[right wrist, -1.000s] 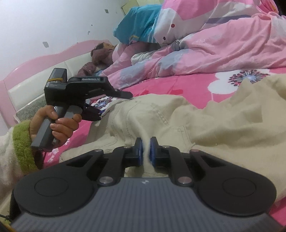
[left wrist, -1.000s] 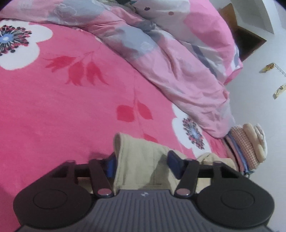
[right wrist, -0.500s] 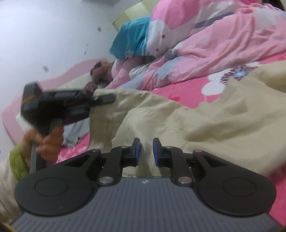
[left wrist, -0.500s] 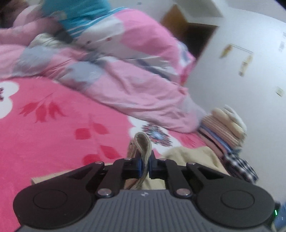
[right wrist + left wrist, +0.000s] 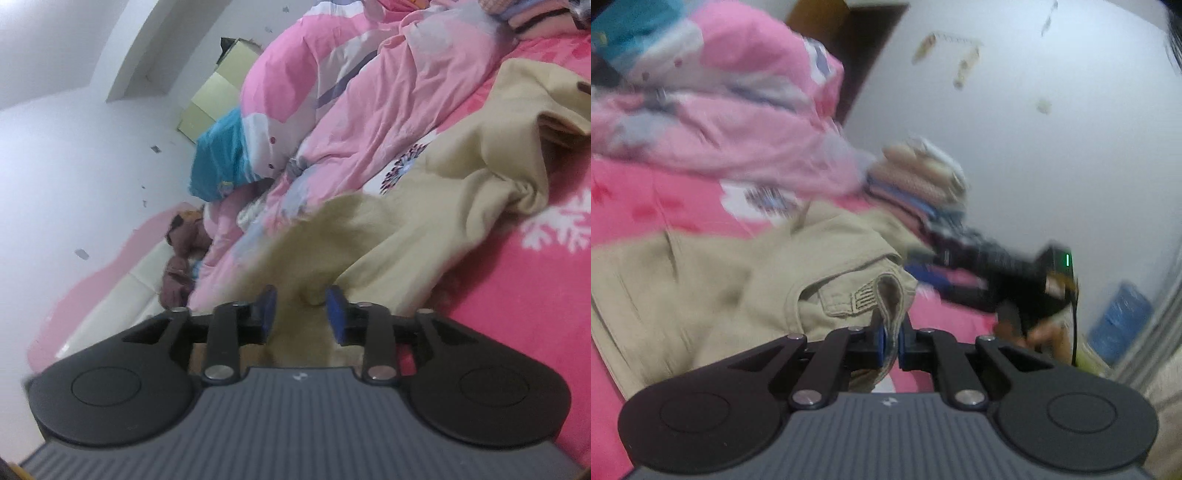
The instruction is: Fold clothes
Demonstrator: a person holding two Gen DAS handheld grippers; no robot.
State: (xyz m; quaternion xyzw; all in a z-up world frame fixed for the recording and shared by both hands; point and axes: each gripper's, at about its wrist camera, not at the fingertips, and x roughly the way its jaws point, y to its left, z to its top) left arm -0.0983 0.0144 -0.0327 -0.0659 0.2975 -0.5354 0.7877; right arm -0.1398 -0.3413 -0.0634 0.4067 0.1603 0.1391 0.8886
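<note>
item: beige trousers (image 5: 713,280), lying rumpled on the pink bed (image 5: 646,206), spreading from the near edge toward the quilt (image 5: 713,122). they are not yet lying flat or squared.

left hand-held gripper (image 5: 891,341): you are holding it clamped tight on a looped fold of the trousers' edge, by a stitched pocket flap; the cloth is standing up between the blue pads (image 5: 880,341).

right hand-held gripper (image 5: 303,314): its jaws are opening. beige cloth is lying in the gap between them, but the pads (image 5: 338,312) are not pressing on it, so you are holding nothing firmly on this side. in the left view the same tool (image 5: 1004,266) is showing as a dark blur beyond the trousers, with your hand (image 5: 1034,332) below it.

other stock: a stack (image 5: 916,177) of folded clothes is sitting at the far corner of the bed, next to the quilt, by the wall. a blue pillow (image 5: 221,158) and a brown soft toy (image 5: 184,240) are lying near the headboard.

progress, as a judgement: the stack suggests some garments are done. the trousers are looking early to midway; one edge is being carried over, with bunching at the far end (image 5: 528,192). laying the fold down, smoothing, further folds and stacking are still waiting.
</note>
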